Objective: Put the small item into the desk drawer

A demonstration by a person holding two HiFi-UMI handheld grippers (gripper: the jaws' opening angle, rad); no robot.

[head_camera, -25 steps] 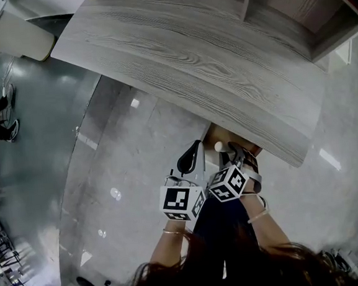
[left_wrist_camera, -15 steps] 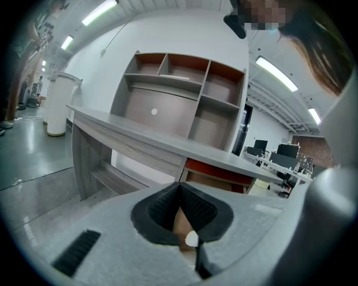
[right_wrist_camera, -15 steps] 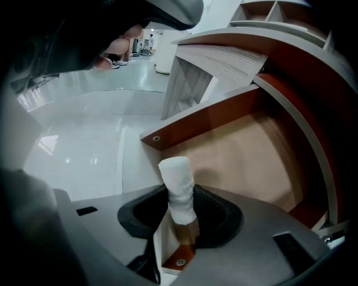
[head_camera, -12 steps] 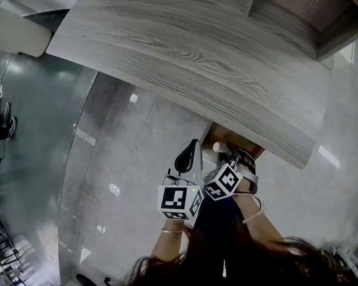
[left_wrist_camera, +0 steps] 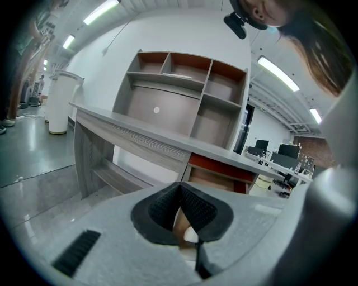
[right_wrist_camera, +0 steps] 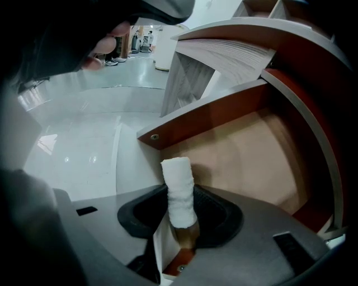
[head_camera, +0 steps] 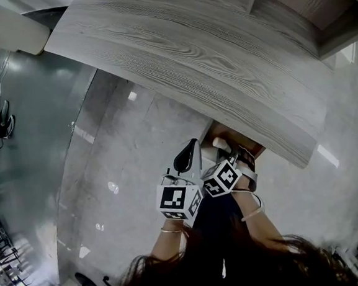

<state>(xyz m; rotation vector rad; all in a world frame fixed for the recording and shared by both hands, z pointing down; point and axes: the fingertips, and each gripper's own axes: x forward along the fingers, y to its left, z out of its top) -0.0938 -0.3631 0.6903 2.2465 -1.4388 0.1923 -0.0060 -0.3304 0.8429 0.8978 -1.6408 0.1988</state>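
The small item is a white rolled cloth (right_wrist_camera: pixel 178 190). My right gripper (right_wrist_camera: pixel 180 215) is shut on its lower end, and it stands upright between the black pads. It hangs over the front edge of the open desk drawer (right_wrist_camera: pixel 251 156), which has red-brown sides and a bare tan bottom. In the head view the roll (head_camera: pixel 219 143) shows just below the grey wooden desk top (head_camera: pixel 209 55), with the right gripper (head_camera: pixel 230 155) behind it. My left gripper (head_camera: pixel 188 154) hovers just to the left, its pads (left_wrist_camera: pixel 193 206) closed together with nothing in them.
A cubby shelf unit (left_wrist_camera: pixel 184 95) stands on the desk. Polished grey floor (head_camera: pixel 123 150) lies under and left of the desk. The desk's side panel (left_wrist_camera: pixel 84 151) and a low shelf stand to the left. A white pillar (left_wrist_camera: pixel 59 103) is far left.
The right gripper with the roll has edged slightly forward toward the drawer. The left gripper has hardly moved.
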